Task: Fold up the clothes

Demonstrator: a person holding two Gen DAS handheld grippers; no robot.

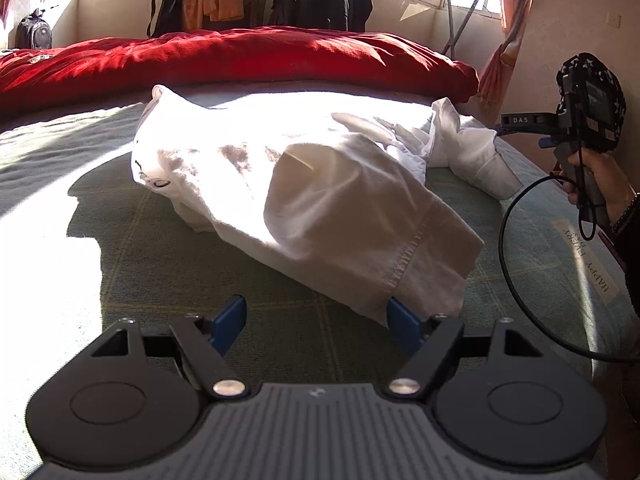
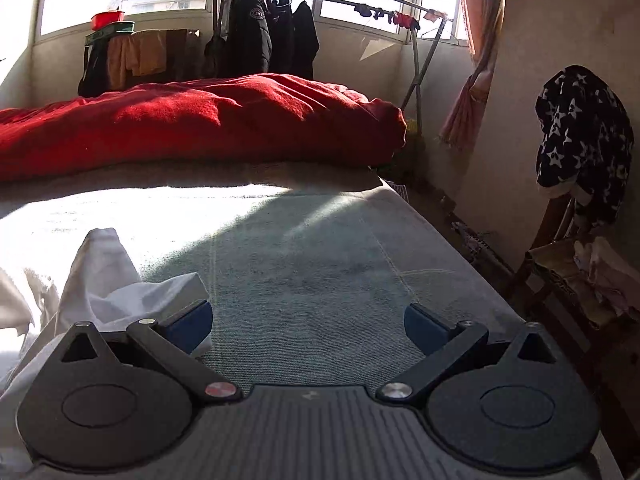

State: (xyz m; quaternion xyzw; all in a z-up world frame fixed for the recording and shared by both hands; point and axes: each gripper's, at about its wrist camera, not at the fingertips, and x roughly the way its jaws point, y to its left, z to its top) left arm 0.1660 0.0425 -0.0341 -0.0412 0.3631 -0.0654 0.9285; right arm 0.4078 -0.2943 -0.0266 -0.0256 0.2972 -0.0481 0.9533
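Observation:
A white garment (image 1: 304, 184) lies crumpled on the grey-green bed cover (image 1: 120, 264), its hemmed edge nearest me. My left gripper (image 1: 318, 326) is open just in front of that hem, its right blue fingertip (image 1: 404, 326) close against the cloth. In the left wrist view a hand holds the right gripper (image 1: 516, 122) above the garment's bunched right end. In the right wrist view my right gripper (image 2: 308, 326) is open over bare cover, with a fold of the white garment (image 2: 108, 280) beside its left fingertip (image 2: 190, 326).
A red duvet (image 1: 224, 60) is heaped across the far side of the bed. A clothes rack with dark jackets (image 2: 264, 36) stands by the windows. At the right, a chair (image 2: 568, 264) with a star-patterned cloth (image 2: 580, 140) stands past the bed edge. A black cable (image 1: 516, 280) loops below the hand.

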